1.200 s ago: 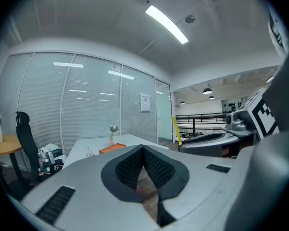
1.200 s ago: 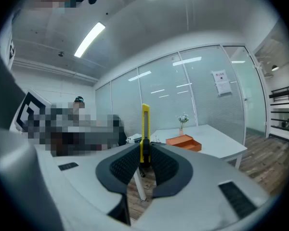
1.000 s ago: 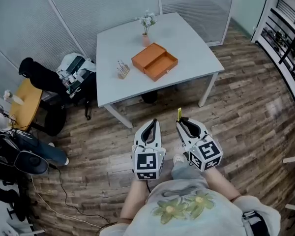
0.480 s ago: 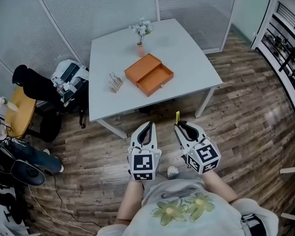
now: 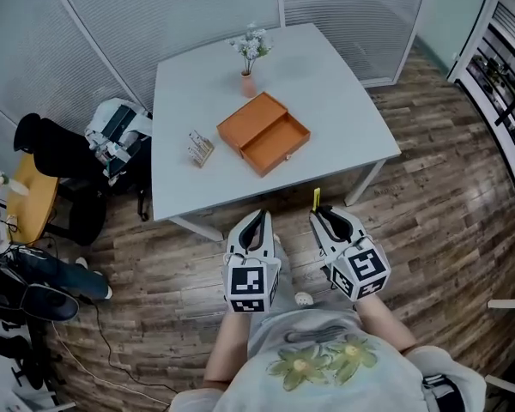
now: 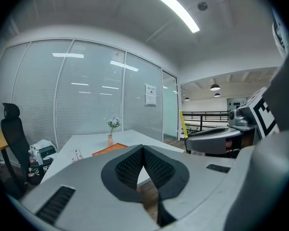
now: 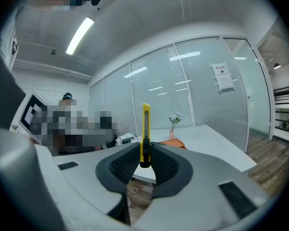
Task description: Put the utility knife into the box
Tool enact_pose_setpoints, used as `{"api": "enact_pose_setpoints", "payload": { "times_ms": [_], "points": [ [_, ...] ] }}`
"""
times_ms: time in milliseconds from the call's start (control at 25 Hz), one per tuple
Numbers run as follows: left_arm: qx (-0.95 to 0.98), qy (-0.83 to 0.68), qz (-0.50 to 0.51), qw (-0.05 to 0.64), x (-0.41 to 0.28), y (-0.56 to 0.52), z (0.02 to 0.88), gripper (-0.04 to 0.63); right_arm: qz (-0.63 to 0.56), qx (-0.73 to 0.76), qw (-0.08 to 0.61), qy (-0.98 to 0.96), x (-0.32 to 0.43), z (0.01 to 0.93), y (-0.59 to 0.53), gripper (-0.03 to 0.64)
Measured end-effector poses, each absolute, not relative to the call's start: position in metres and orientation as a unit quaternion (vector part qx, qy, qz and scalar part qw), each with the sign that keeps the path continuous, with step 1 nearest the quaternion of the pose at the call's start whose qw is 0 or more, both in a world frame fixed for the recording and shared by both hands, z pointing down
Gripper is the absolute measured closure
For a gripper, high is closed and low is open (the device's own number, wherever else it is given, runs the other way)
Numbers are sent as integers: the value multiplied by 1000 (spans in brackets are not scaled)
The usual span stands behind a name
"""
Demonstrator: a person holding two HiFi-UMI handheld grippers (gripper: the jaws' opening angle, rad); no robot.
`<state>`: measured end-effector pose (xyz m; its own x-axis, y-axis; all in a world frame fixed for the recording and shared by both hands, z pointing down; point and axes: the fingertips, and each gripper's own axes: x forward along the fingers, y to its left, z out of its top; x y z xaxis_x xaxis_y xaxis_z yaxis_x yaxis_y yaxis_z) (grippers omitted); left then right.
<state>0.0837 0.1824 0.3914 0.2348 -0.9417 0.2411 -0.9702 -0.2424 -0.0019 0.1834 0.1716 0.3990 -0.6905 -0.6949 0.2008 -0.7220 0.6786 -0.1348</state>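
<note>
I stand in a glass-walled office with a wood-plank floor [image 5: 429, 213]. At twelve o'clock ahead of me is the white square table [image 5: 326, 84]. Near its middle lies the flat orange box [image 5: 264, 133], open, with nothing in it that I can see. Both grippers hang over the floor, short of the table edge. My left gripper [image 5: 257, 219], at seven o'clock of the box, has its jaws pressed together on nothing. My right gripper [image 5: 323, 216], at five o'clock, pinches the slim yellow utility knife [image 5: 316, 199] upright between its pads. The knife is in hand, so I judge the carry and the drop into the box are what remain.
</note>
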Motion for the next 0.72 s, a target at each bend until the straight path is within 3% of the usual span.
{"api": "enact_pose_setpoints", "payload": {
  "times_ms": [720],
  "points": [
    [805,-578,110,76,-16,-20,400,595,94,423,84,-897,96,399,-31,545]
  ]
}}
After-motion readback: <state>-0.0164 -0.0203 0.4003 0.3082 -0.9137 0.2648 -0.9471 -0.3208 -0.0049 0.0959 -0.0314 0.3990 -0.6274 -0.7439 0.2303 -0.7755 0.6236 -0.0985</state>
